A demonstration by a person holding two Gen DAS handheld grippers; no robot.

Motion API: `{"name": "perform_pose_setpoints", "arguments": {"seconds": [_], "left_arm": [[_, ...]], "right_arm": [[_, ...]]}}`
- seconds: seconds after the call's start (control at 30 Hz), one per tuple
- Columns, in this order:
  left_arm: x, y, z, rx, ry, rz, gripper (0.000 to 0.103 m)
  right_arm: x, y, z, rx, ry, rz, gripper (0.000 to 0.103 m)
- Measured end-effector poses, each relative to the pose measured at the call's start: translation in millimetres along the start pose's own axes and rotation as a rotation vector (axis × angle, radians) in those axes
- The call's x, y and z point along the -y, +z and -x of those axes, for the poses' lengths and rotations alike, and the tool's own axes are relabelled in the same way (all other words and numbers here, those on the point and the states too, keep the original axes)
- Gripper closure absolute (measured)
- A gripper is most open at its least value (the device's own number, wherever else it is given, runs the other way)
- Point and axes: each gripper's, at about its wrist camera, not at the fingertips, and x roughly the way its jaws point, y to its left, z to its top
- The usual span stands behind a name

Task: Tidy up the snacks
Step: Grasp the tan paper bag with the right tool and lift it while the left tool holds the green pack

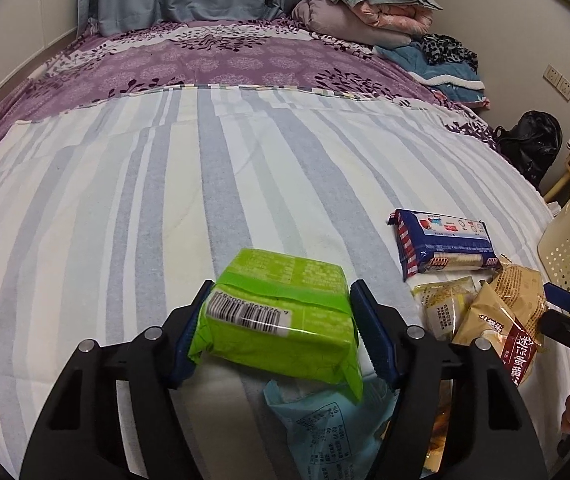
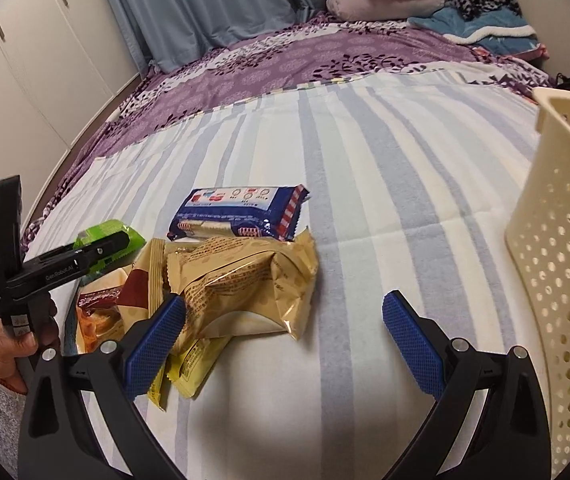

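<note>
Even indoor light, fisheye-warped edges

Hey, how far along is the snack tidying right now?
Done: something yellow-green shows through the basket. In hand: the left gripper grips the green pack; the right gripper is open over the gold bag. Left: blue pack and other snacks.

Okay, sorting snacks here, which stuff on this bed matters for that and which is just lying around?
For the job:
green packet, in the left claw
blue cracker pack
tan snack bags
pale blue bag
cream basket

Just lying about:
folded bedding
blue towel
black bag
</note>
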Motion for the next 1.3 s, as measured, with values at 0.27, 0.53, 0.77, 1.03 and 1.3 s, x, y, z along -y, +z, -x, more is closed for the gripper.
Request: {"name": "perform_pose_setpoints", "arguments": {"seconds": [0.27, 0.53, 0.77, 1.03, 1.3], "left_arm": [[-8.9, -1.4, 6.1, 0.015, -0.001, 0.017, 0.035], [-15.7, 0.8, 17.5, 0.045, -0.006, 0.037, 0.038], [-18.1, 5.2, 13.8, 0.022, 0.035, 0.025, 0.013], [-14.4, 10.6, 5.4, 0.006, 0.061, -0.022, 0.013], [-13.8, 6.6, -5.4, 0.000, 0.043, -0.017, 0.029]], "right_arm": [[-10.0, 9.2, -11.7, -0.035, 0.027, 0.056, 0.005], [-11.8, 6.3, -11.1, -0.056, 0.057, 0.074, 0.005], [-14.5, 8.6, -7.6, -0.057, 0.095, 0.074, 0.005], [-21.4, 12.9, -19.0, -0.058, 0.075, 0.105, 0.005], [-20.3, 12.7, -33.5, -0.074, 0.087, 0.108, 0.005]]}}
